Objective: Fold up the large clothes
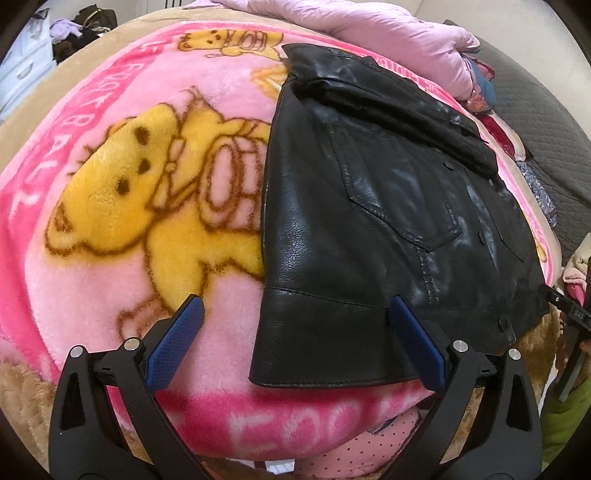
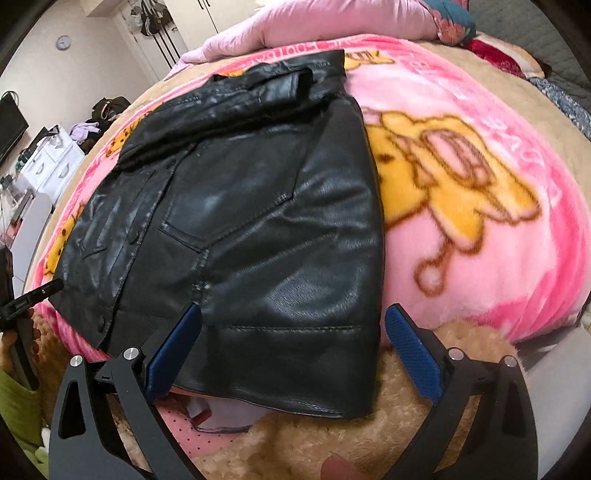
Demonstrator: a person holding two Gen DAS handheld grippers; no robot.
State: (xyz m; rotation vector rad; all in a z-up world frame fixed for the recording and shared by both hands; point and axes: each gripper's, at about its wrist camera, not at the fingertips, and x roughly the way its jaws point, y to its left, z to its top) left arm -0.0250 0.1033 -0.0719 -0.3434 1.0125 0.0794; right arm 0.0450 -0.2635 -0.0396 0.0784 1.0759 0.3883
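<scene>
**Jacket narrowed, final fold pending**

On the pink bear blanket (image 1: 122,229) lies the black leather jacket (image 1: 369,206), sleeves apparently tucked in, forming a narrow panel. A hem-to-collar fold seems left. Left gripper (image 1: 295,347) and right gripper (image 2: 291,347) both gape, empty, at the hem.

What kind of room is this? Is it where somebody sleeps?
Probably a bedroom. The black leather jacket lies on a bed covered by a pink teddy-bear blanket, a pink quilt is bunched at its far end, and a white chest of drawers stands by the wall.
</scene>
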